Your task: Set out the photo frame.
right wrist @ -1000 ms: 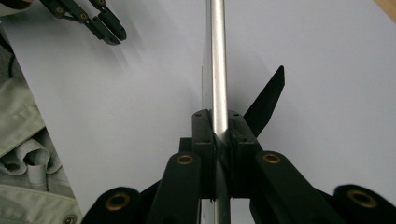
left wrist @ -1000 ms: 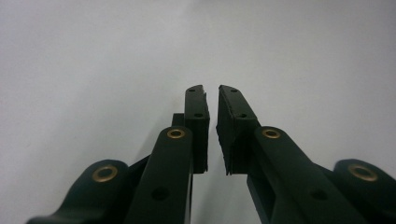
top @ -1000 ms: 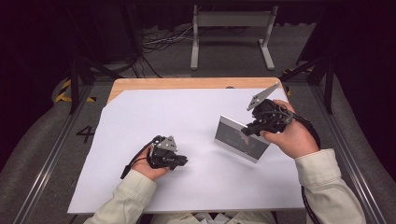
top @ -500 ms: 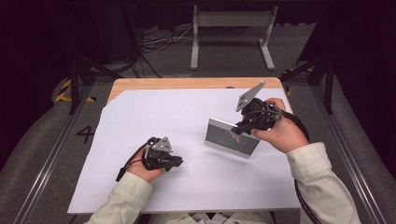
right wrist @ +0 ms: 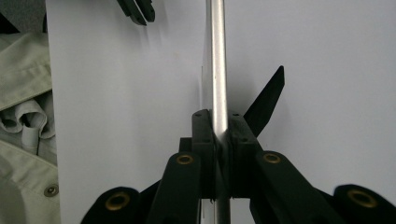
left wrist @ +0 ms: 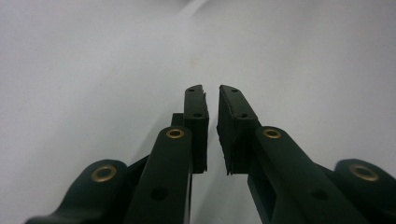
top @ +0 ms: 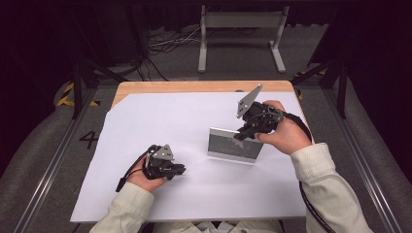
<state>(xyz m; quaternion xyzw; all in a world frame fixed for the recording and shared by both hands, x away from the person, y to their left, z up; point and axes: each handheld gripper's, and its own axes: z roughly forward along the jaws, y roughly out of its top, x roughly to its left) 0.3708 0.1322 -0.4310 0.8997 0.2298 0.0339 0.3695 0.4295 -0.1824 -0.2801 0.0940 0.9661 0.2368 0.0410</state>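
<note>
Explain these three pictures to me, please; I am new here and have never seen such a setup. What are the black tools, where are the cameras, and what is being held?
A person sits at a table covered with white paper and holds a hand tool with two black jaws in each hand. One picture looks down from above the table; the other two come from small cameras riding on each tool, looking along its jaws. The right gripper is clamped on the top edge of a picture frame, a silver-rimmed panel standing on the paper; in its own view the metal edge runs between the pads, and a black back stand shows. The left gripper rests low over the paper, jaws nearly together, holding nothing.
</note>
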